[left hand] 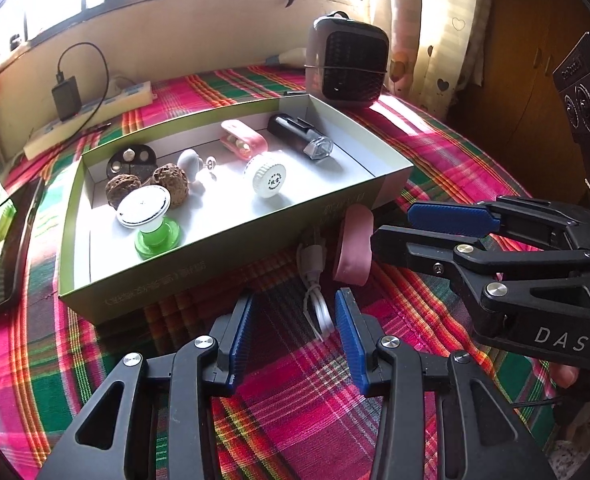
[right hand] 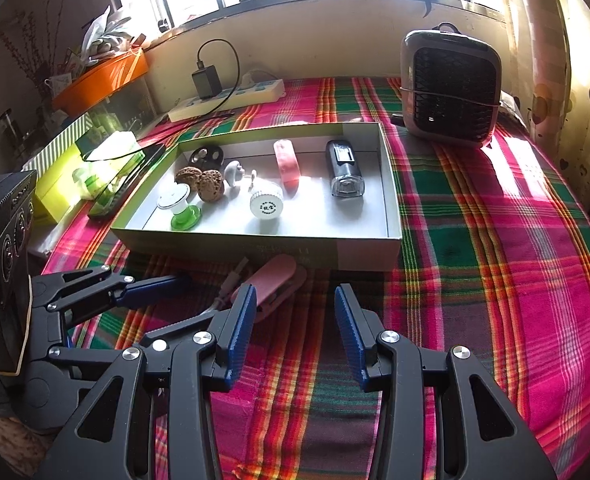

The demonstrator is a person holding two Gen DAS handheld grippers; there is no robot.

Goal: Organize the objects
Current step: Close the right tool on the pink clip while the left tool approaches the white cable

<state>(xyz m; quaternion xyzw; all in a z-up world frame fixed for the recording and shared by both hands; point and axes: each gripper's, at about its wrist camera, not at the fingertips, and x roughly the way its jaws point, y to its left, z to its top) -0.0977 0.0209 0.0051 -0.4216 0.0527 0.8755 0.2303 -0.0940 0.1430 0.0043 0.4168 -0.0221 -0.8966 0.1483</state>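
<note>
A plaid cloth (right hand: 495, 240) in pink, green and red covers the surface on which a shallow cardboard box (right hand: 393, 208) sits as the scene's centre. Behind the box's far right corner stands a small grey fan heater (right hand: 451, 84); behind its far left corner a white power strip (right hand: 231, 98) carries a black plug-in charger (right hand: 207, 80). Inside the box, from its right side to its left, lie a black bike light (right hand: 341, 170), a pink case (right hand: 287, 164), a white ribbed cap (right hand: 266, 202), a white knob (left hand: 189, 162), two walnuts (right hand: 201, 184), a black disc (left hand: 131, 160) at the back wall and a green-based stopper (right hand: 181, 204) near the front wall. Outside the box, touching its front wall, a pink oval device (left hand: 353, 244) rests on the cloth with its white cable (left hand: 315, 292) trailing toward the cameras. The left gripper (left hand: 293, 340) hovers low in front of the box, its blue-padded fingers spread on either side of the cable and holding nothing. The right gripper (right hand: 293, 336) also sits in front of the box, fingers spread and empty, its left pad (right hand: 241, 328) just beside the pink device.
</note>
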